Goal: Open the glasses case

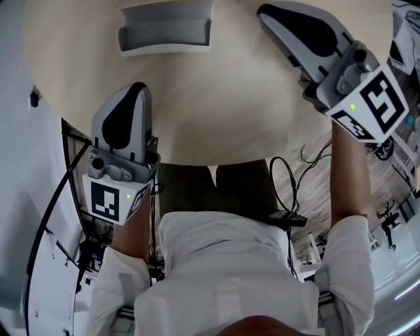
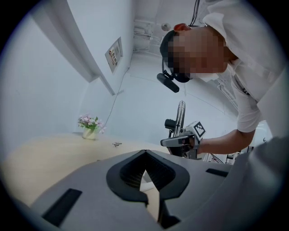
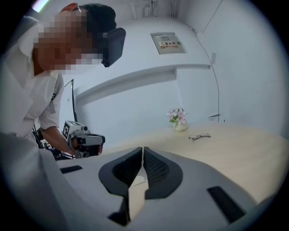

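The grey glasses case (image 1: 165, 27) lies open at the far side of the round pale wooden table (image 1: 230, 111), its hollow facing up. My left gripper (image 1: 139, 85) hovers over the table's near left, below the case, with its jaws together and nothing between them (image 2: 145, 151). Off to the case's right, my right gripper (image 1: 262, 10) is also shut and empty (image 3: 142, 148). Neither gripper touches the case. A pair of glasses (image 3: 199, 136) lies on the table farther off.
A small vase of pink flowers (image 3: 179, 119) stands at the table's far edge by the white wall. Cables and a black box (image 1: 285, 216) lie on the floor to the person's right. White equipment (image 1: 59, 249) stands at the left.
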`<state>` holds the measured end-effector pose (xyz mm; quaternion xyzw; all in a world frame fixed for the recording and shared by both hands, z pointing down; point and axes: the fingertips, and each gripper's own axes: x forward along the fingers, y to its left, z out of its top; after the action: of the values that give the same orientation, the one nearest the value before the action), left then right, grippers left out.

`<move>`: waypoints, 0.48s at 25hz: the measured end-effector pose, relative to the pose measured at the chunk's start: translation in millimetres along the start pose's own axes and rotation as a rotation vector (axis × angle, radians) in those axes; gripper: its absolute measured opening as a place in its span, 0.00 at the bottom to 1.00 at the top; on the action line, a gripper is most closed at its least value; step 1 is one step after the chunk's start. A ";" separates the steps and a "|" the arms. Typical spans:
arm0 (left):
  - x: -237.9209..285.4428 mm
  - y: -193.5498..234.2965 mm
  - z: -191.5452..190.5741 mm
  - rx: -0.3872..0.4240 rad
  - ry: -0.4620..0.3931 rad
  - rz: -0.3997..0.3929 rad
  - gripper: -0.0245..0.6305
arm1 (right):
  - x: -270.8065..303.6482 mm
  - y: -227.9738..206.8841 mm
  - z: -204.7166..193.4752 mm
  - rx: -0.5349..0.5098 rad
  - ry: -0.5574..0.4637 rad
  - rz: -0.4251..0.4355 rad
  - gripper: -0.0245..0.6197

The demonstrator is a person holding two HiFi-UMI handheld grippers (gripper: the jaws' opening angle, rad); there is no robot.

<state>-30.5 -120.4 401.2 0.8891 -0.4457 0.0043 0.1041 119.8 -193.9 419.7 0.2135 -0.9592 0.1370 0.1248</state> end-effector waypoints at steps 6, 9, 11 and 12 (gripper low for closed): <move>-23.1 -33.9 77.0 0.048 -0.037 -0.002 0.06 | -63.9 57.0 79.3 -0.040 -0.215 -0.093 0.08; -36.2 -51.1 120.2 0.094 -0.050 -0.024 0.06 | -100.4 80.8 122.5 -0.045 -0.305 -0.165 0.08; -43.3 -58.6 142.7 0.117 -0.049 -0.039 0.06 | -121.1 94.5 146.3 -0.045 -0.359 -0.219 0.08; -48.2 -62.0 153.6 0.121 -0.052 -0.047 0.06 | -130.5 102.0 156.3 -0.041 -0.384 -0.245 0.08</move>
<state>-23.4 -75.2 234.8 0.9038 -0.4262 0.0055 0.0387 160.7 -105.5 213.8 0.3479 -0.9349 0.0581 -0.0402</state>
